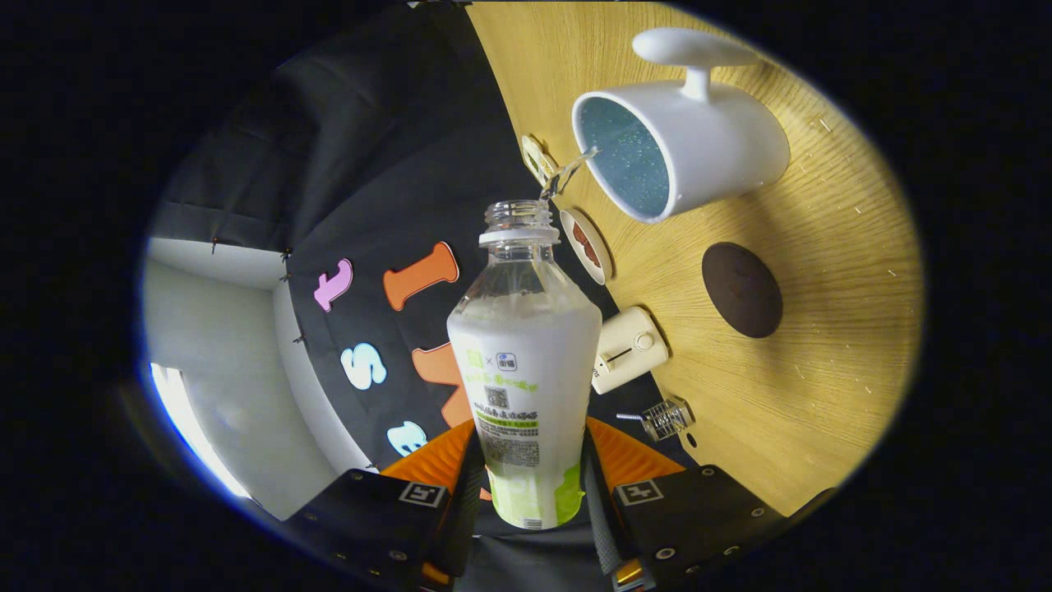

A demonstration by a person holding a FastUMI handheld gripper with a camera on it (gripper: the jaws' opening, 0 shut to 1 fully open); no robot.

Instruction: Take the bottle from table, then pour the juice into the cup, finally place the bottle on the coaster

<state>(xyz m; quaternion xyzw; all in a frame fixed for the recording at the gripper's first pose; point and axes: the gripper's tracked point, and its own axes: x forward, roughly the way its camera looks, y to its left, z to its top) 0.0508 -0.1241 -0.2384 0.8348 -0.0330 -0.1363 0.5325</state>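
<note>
Pour step underway: claw [530,493] clamped on bottle [526,362] at frame center, liquid streaming toward cup [699,156] upper right. Next move likely: level the bottle, set it on coaster [741,289].

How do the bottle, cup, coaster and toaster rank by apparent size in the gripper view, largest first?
1. Bottle, held between the gripper fingers; its nearness inflates it.
2. Cup, the juice's target.
3. Coaster and toaster look alike; no firm ranking.
</note>
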